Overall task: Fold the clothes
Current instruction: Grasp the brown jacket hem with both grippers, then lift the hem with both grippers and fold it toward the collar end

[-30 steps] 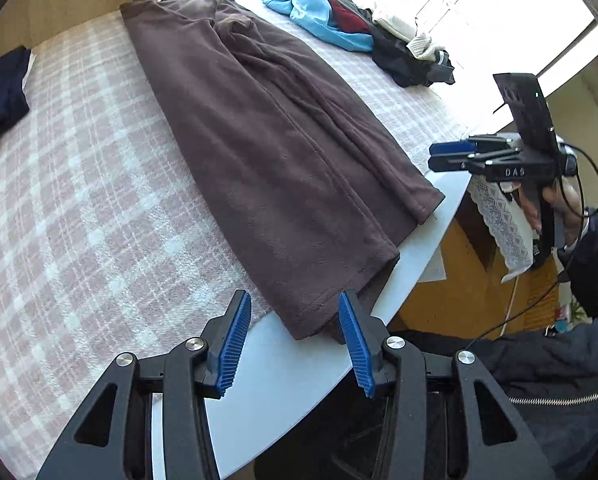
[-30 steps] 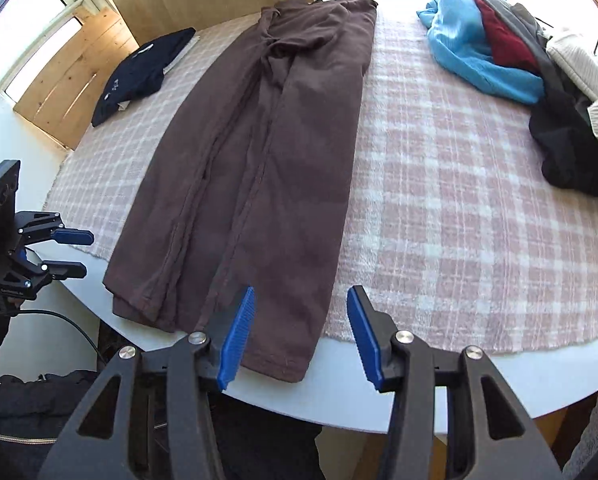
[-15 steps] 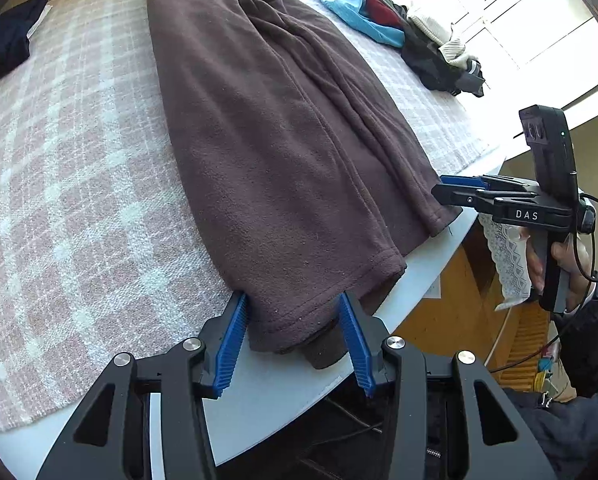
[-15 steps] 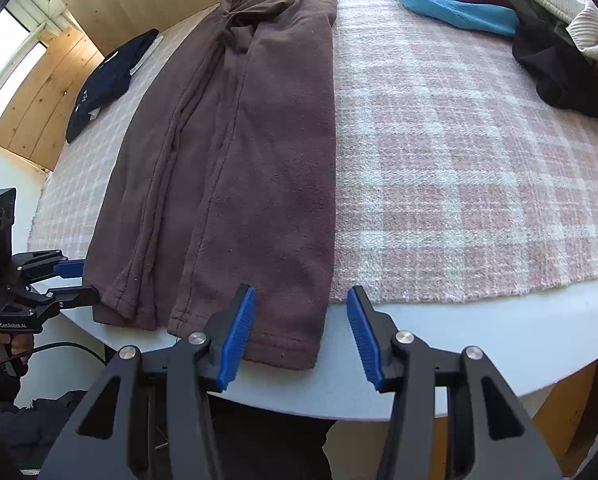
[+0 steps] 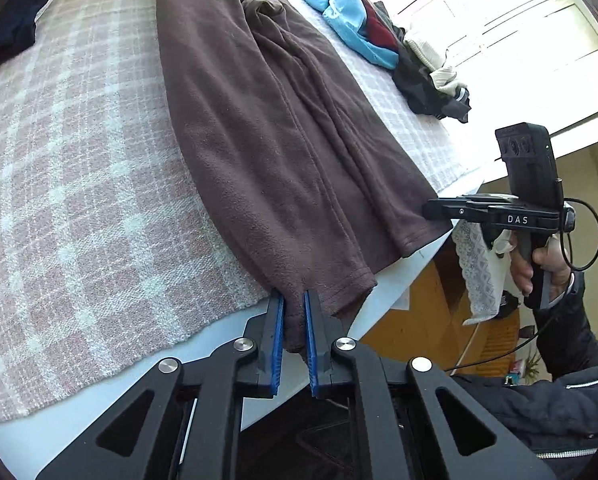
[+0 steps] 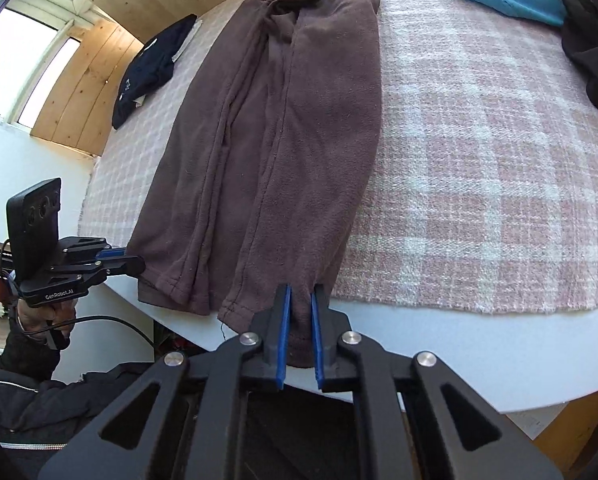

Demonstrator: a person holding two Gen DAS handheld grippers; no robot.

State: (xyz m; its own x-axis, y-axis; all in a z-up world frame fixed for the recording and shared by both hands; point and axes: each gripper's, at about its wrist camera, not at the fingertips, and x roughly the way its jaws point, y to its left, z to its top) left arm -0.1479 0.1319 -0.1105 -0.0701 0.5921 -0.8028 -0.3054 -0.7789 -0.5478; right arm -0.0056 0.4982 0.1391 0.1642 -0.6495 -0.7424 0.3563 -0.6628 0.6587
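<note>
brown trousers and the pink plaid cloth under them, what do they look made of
Long brown trousers: probably fleece or a brushed knit, matte and softly fuzzy, with stitched hems at the near end.

Pink and white plaid cloth: looks like a coarse woven fabric, perhaps cotton or a wool blend; the nubbly weave and its slightly rough near edge show. The exact fibre cannot be told.

Only two bits of lettering are actually readable here. The right gripper (image 5: 439,210), seen from the left wrist camera, has "DAS" in pale capitals on the side of its black body, and the left gripper (image 6: 133,260), seen from the right wrist camera, has "GenRobot.AI" printed small along its lower black bar. The dark folded garment (image 6: 151,74) at the far edge has a small white mark, too tiny to read.
</note>
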